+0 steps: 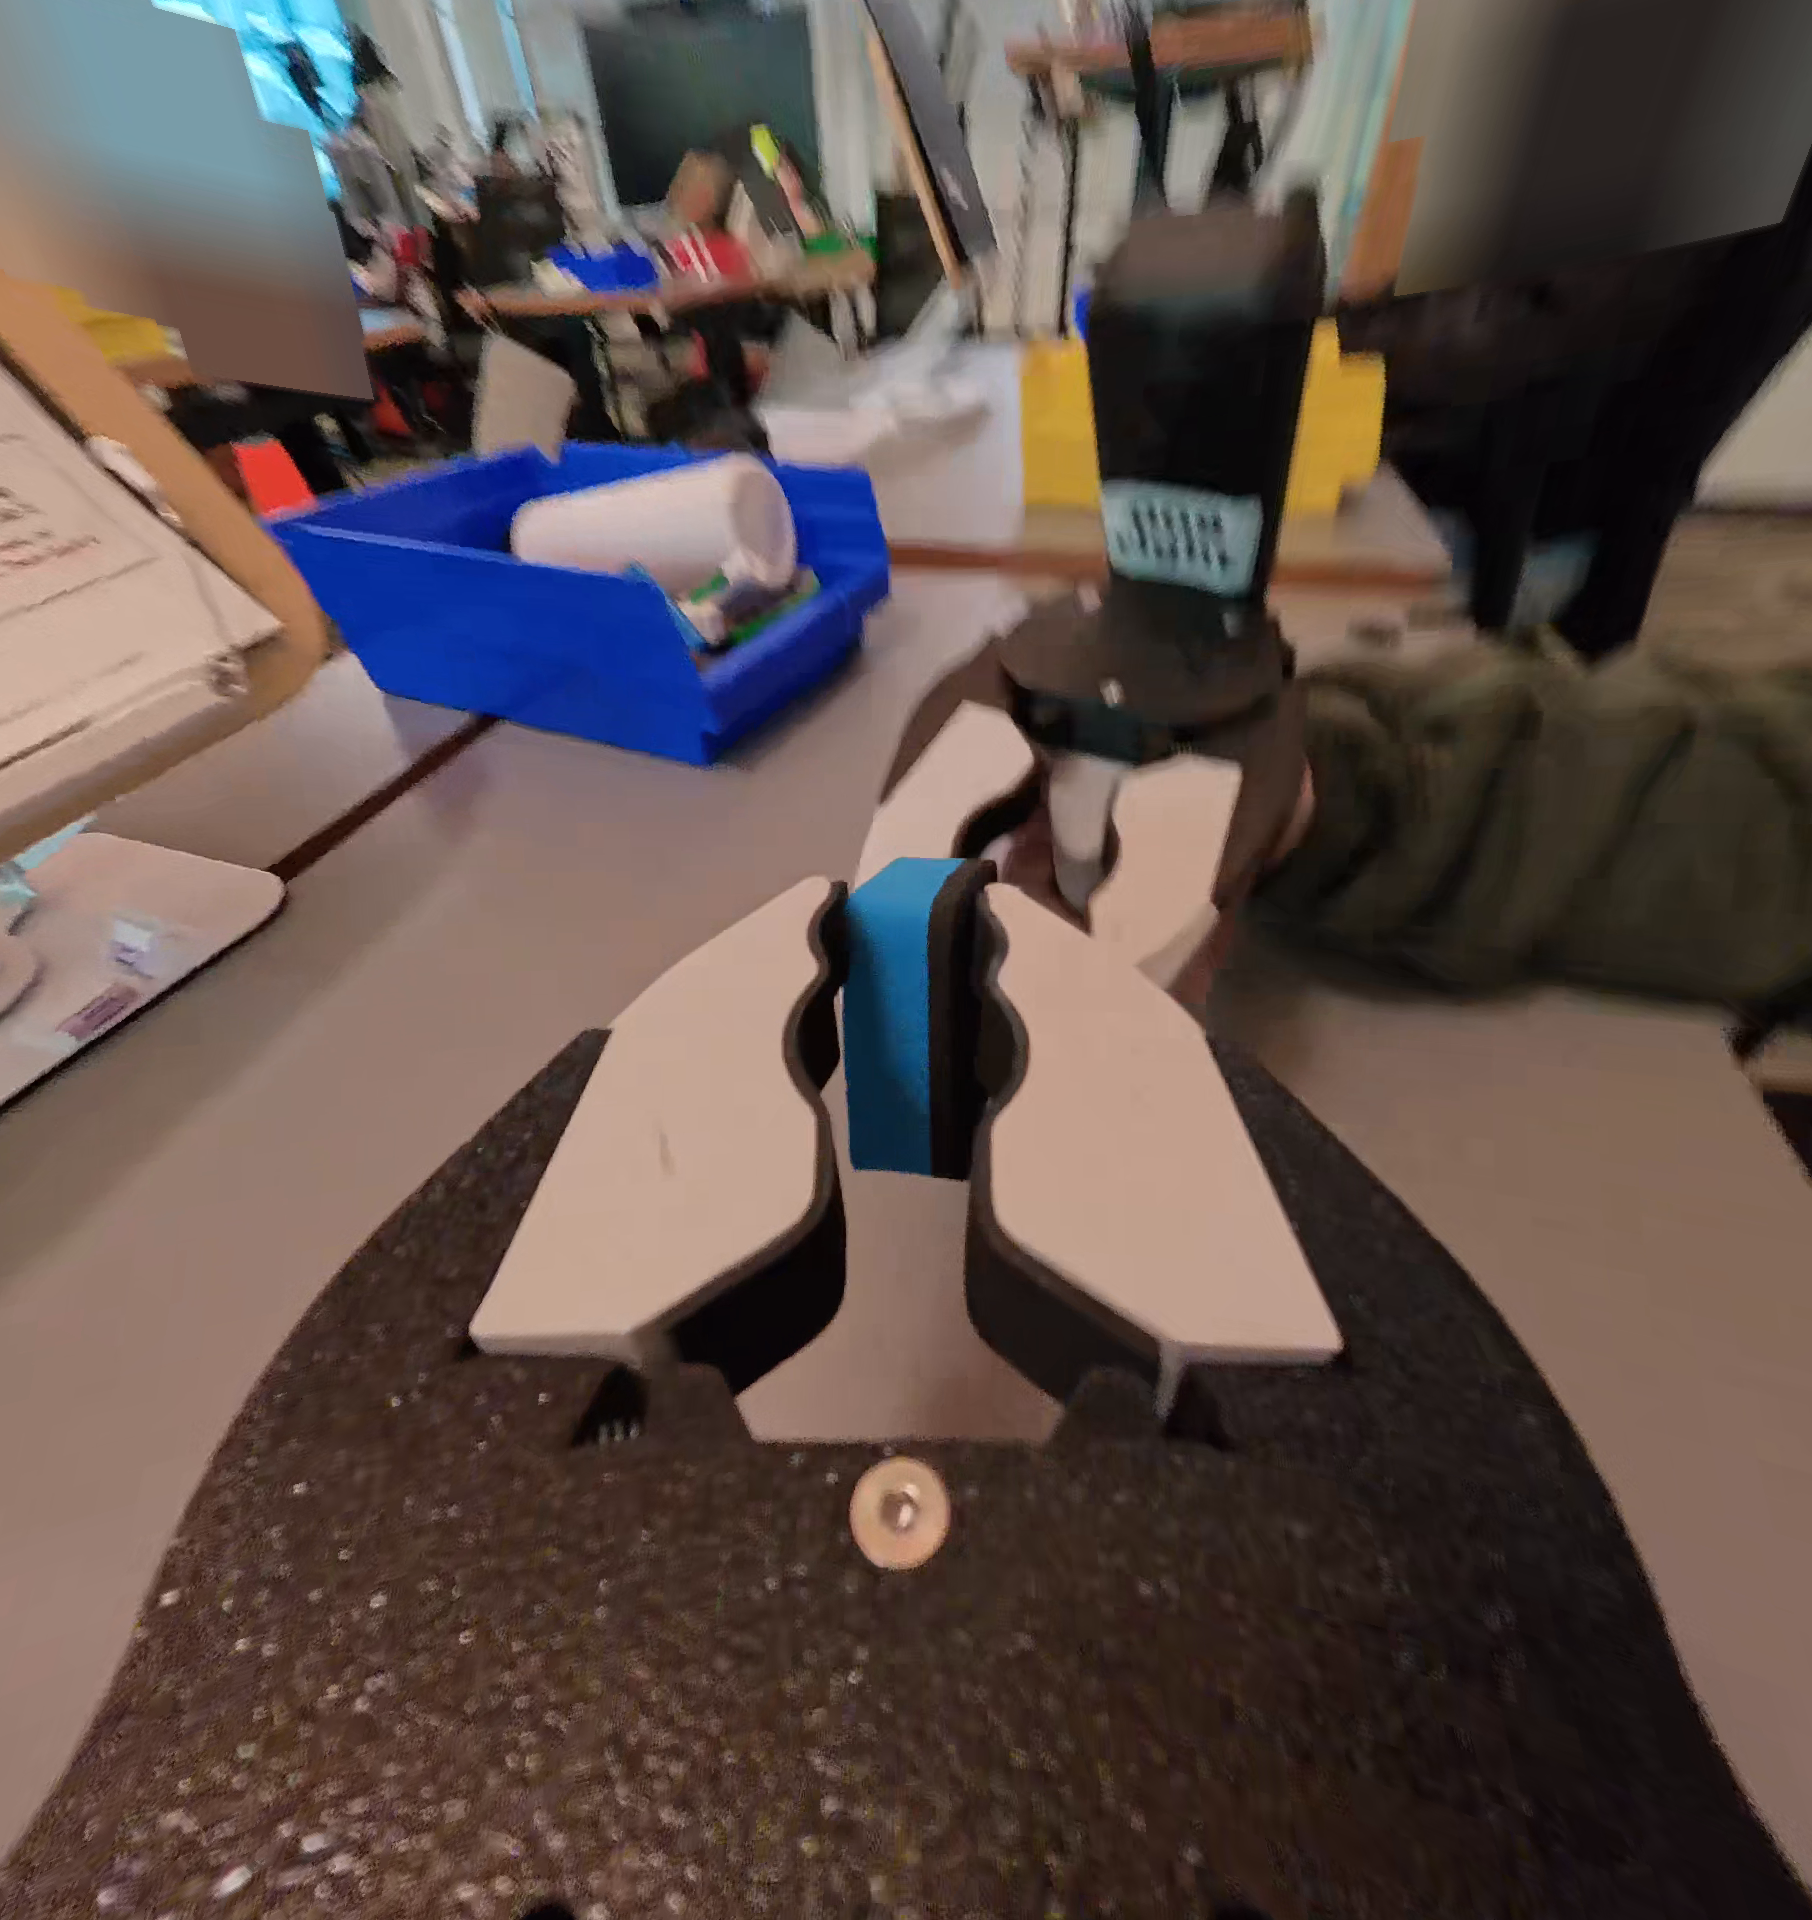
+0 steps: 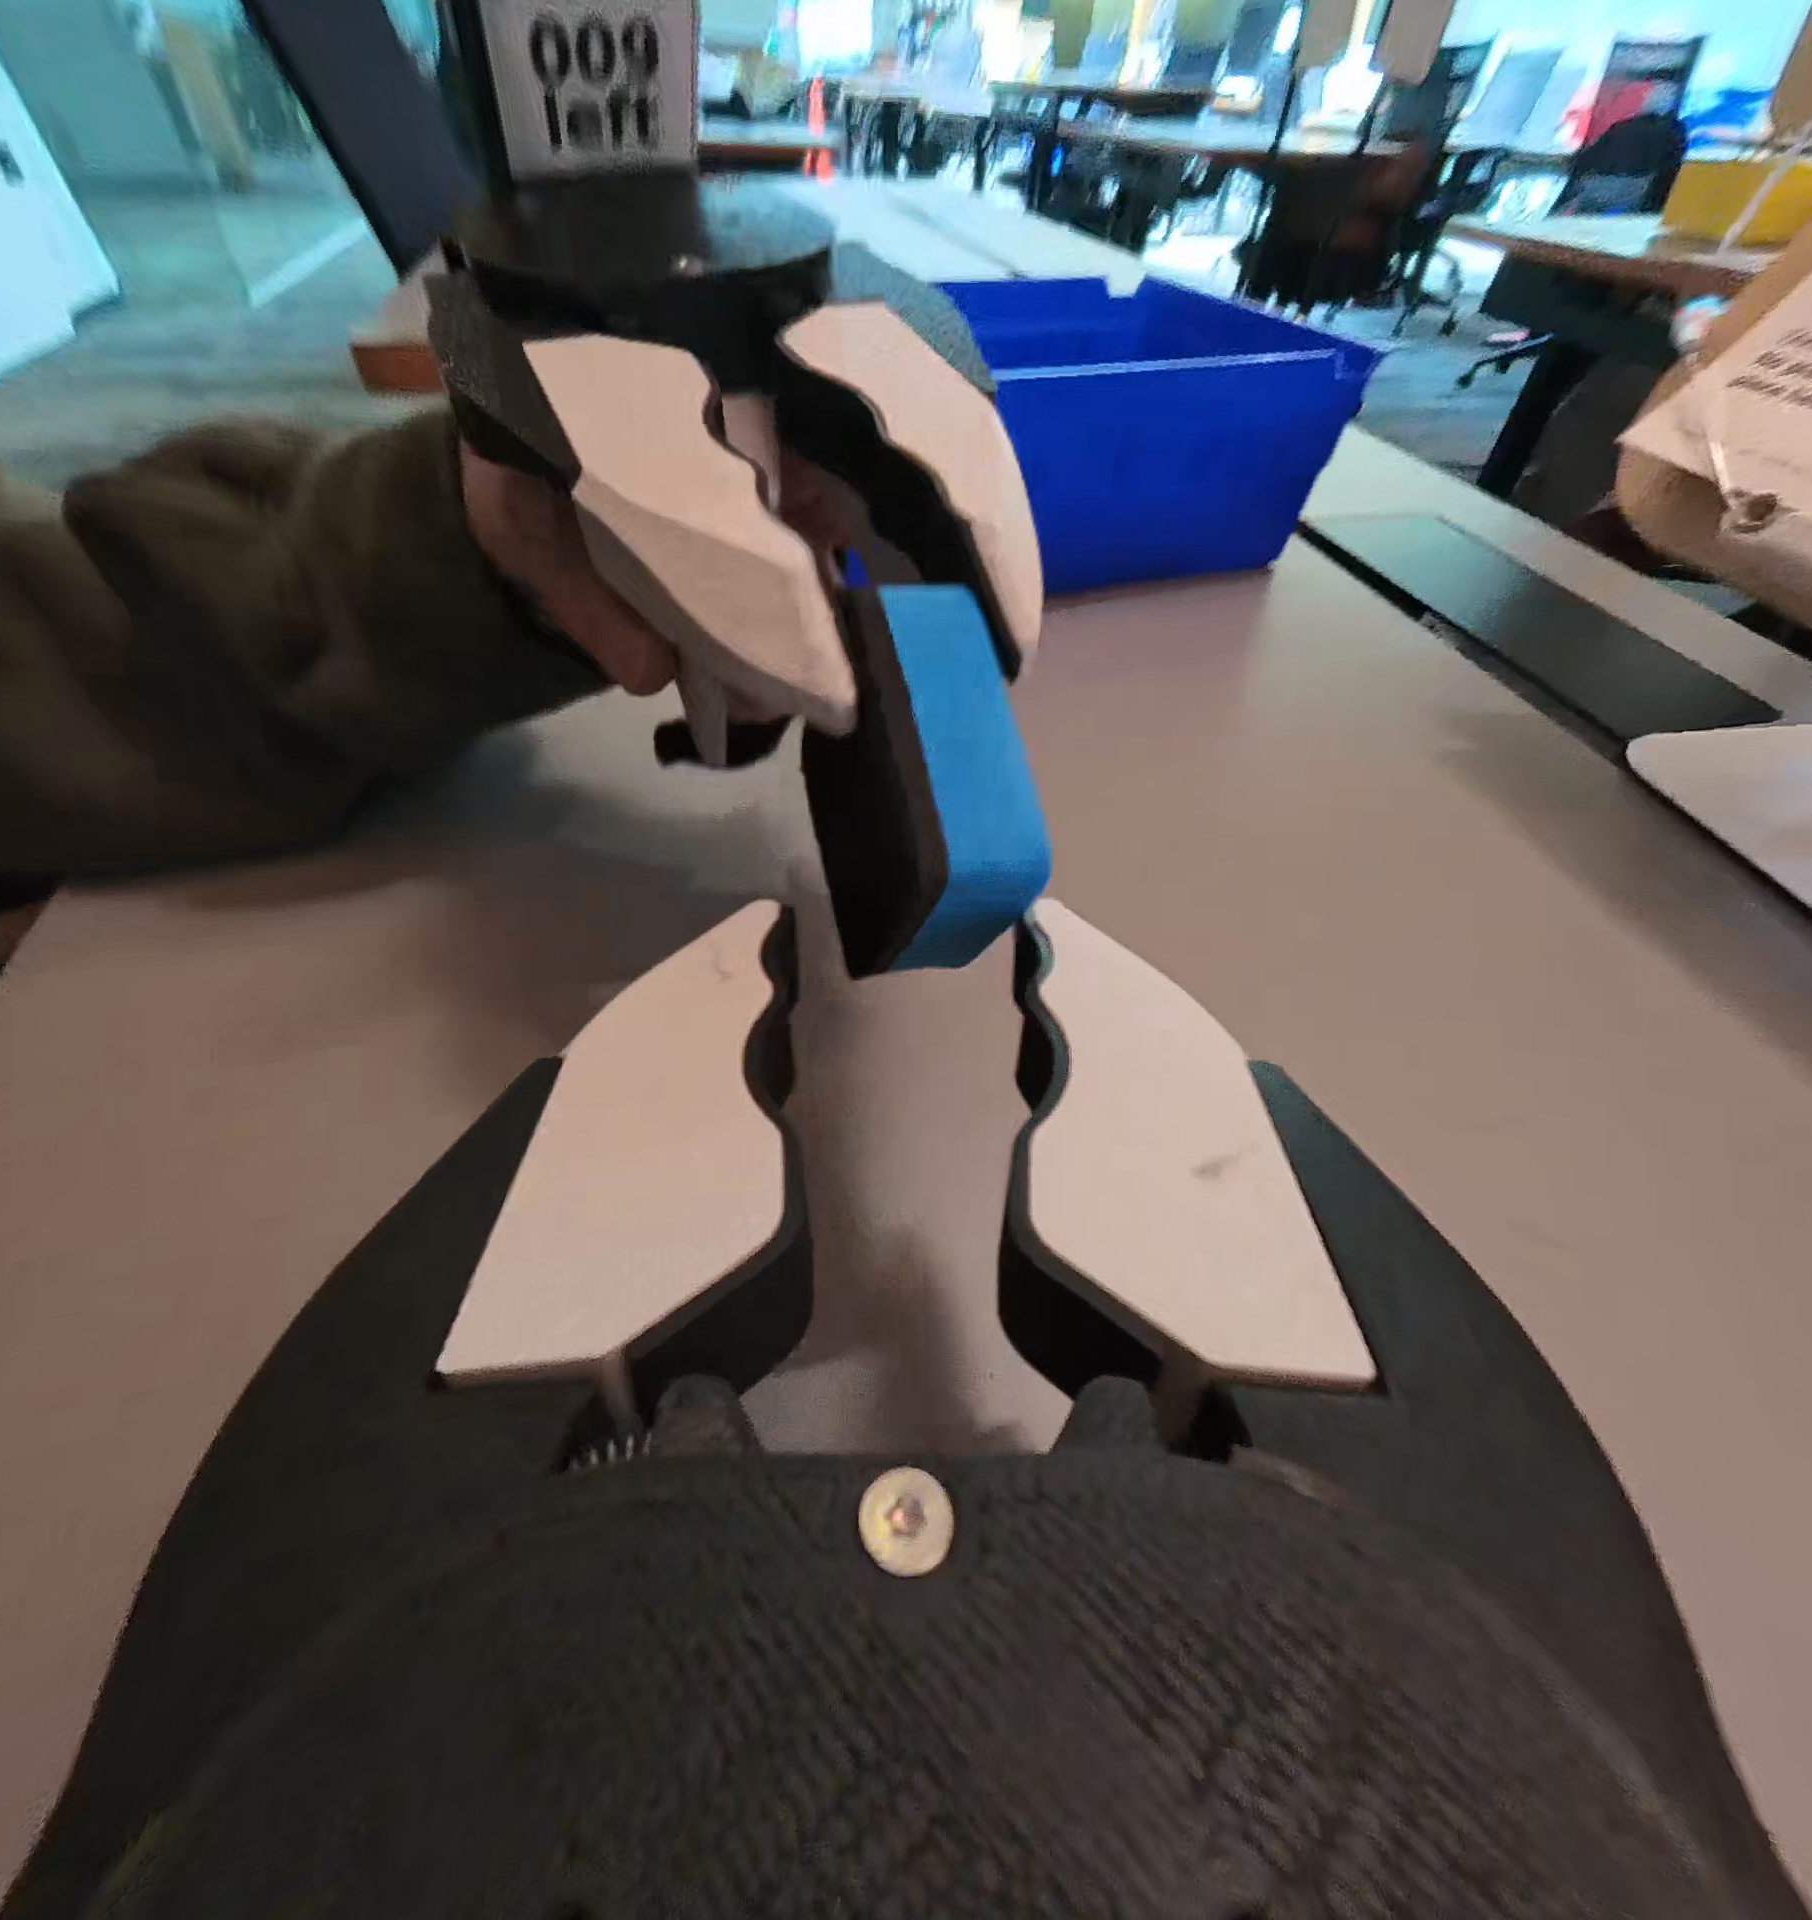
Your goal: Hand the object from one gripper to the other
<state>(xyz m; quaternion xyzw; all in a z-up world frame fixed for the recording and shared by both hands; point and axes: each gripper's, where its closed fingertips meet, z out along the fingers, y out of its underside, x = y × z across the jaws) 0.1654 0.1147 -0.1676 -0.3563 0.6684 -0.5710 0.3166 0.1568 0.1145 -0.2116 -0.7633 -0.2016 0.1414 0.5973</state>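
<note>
Blue-and-black foam block, held up off the worktop

We've got a slim rectangular block (image 1: 907, 1023) (image 2: 938, 790), bright blue layer on one side, black foam on the other. It's standing on edge, pinched by its two broad faces, tilted a bit, its free end hanging just above the grey worktop (image 2: 1349, 935), not touching it.

Bin (image 2: 1172, 436) contents hidden behind wall; clipboard (image 1: 81, 582) cut off left; background blurred

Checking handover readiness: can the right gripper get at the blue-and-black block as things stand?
Probably yes. The right gripper is open, the block's free end hangs just before its fingertips, and the left gripper grips only the far end.
</note>
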